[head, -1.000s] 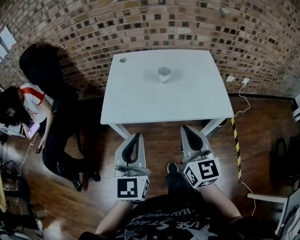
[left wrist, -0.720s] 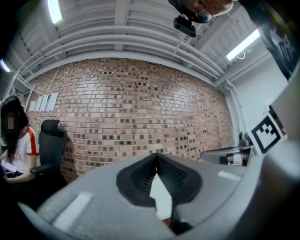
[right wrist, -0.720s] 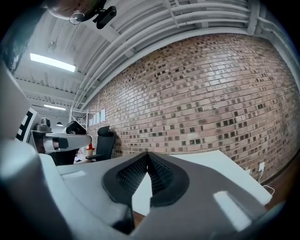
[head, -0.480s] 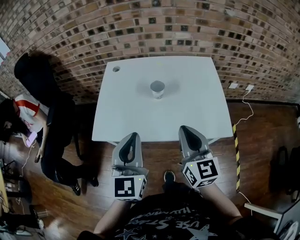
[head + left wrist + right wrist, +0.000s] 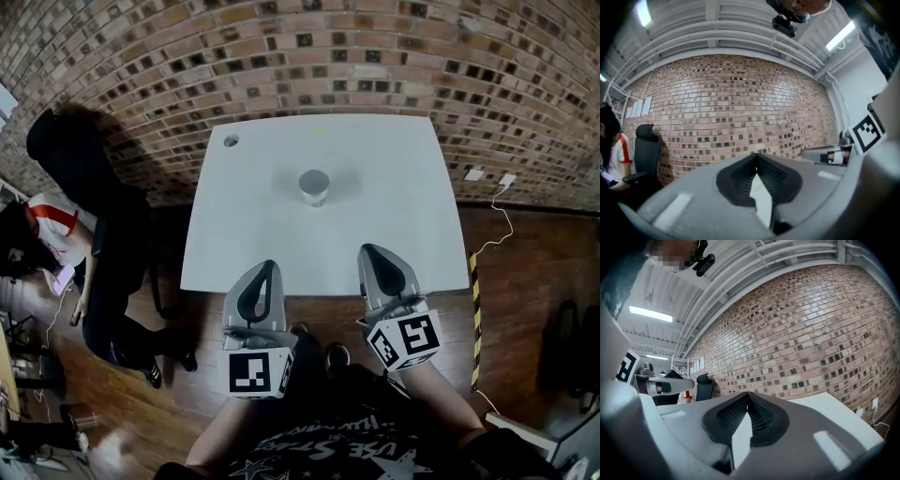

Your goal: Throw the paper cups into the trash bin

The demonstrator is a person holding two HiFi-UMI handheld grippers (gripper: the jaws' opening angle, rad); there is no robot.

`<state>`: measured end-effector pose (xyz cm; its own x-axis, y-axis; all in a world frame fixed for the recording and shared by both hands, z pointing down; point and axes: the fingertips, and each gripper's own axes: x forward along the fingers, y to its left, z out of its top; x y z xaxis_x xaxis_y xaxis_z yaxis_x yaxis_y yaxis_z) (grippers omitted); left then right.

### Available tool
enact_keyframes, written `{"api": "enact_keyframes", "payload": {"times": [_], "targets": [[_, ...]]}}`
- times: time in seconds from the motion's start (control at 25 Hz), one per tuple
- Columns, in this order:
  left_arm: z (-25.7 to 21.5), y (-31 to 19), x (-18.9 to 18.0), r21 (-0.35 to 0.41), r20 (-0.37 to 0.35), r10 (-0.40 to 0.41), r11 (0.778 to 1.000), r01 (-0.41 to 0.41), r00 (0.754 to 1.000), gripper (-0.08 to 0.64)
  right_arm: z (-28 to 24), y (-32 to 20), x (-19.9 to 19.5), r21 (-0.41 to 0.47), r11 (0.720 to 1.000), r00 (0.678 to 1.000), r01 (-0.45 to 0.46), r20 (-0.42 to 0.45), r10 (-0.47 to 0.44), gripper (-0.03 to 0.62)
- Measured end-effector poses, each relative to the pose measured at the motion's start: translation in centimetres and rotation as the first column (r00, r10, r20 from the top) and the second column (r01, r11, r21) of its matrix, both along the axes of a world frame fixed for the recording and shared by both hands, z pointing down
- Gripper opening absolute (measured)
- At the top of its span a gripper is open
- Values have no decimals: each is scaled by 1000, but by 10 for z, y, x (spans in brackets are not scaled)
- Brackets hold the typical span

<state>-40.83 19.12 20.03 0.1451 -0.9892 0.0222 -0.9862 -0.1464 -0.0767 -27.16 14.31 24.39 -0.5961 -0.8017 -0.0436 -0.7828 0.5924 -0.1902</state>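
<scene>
Wearer: black printed shirt (image 5: pixel 347 450) at the bottom of the head view, both forearms stretched forward.
Left tongs (image 5: pixel 269 266): jaws closed, ribbed pads meeting at the tip in the left gripper view, nothing between them; marker cube (image 5: pixel 255 373) at the rear.
Right tongs (image 5: pixel 367 250): jaws closed as well, pads together at the tip, nothing gripped; its marker cube (image 5: pixel 405 341) is tilted a little.
Tongs together: side by side and apart from each other, their tips lying over the near edge of the tabletop in the head view.
Floor (image 5: pixel 525 281): dark wood boards, with a strip of yellow-and-black tape (image 5: pixel 473 309) and a pale cable (image 5: pixel 497 220) on the right.
Tabletop (image 5: pixel 403 216): white, rectangular, with a small round hole (image 5: pixel 231 141) near its far left corner.
Paper cup (image 5: pixel 314 186): upright near the middle of the tabletop, mouth up, well apart from both tongs and touched by neither.
Seated person (image 5: pixel 42 248): off to the left, beside a black office chair (image 5: pixel 80 150).
Brick wall (image 5: pixel 309 56): behind the tabletop, across the whole far side.
</scene>
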Motion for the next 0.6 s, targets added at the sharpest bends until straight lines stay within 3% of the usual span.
{"api": "enact_keyframes", "payload": {"times": [0.2, 0.6], "targets": [[15, -24, -7, -13, -5, 23, 1000, -23, 1000, 5, 1, -14, -16, 16, 1000, 1000, -9, -23, 9, 8], [46, -87, -20, -35, -15, 104, 994, -105, 994, 5, 26, -69, -30, 32, 991, 984, -129, -116, 132, 8]]}}
